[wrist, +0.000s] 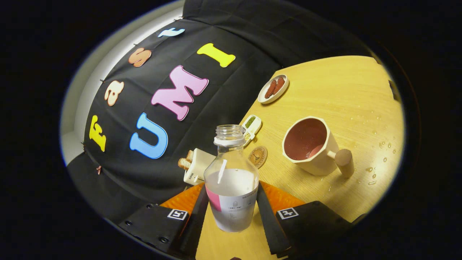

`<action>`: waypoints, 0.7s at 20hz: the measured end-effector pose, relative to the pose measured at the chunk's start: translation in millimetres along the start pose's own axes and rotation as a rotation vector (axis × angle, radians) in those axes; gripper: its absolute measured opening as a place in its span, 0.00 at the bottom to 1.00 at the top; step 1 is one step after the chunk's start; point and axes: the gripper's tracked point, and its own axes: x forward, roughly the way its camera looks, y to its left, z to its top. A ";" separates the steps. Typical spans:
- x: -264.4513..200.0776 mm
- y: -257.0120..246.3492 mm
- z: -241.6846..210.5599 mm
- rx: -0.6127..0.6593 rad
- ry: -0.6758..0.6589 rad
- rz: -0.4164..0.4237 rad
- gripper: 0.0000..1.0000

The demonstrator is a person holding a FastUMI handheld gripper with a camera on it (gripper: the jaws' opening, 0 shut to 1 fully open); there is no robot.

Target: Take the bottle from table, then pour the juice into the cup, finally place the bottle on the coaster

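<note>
Two fingers of hand-held gripper (231, 209) clamp bottle (232, 180) at its lower body, one each side. Bottle uncapped, clear liquid partway up, held tilted above desk (346, 90). Cup (311, 144) sits beyond, right of bottle. Coaster (258, 156) between bottle neck and cup. Water droplets (379, 151) on desk past cup.

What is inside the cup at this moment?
The cup tips toward the camera, showing its dark reddish inside with a pale patch low down, possibly liquid. The near wall hides the rest of the bottom. The gripper holds the bottle, uncapped, between both fingers.
</note>
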 end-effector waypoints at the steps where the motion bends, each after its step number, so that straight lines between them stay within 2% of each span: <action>1: 1.6 2.4 0.2 0.043 0.001 0.009 0.75; 7: 6.6 -3.7 13.9 0.223 -0.063 -0.007 0.75; 14: 13.3 -10.9 7.6 0.427 -0.029 -0.019 0.75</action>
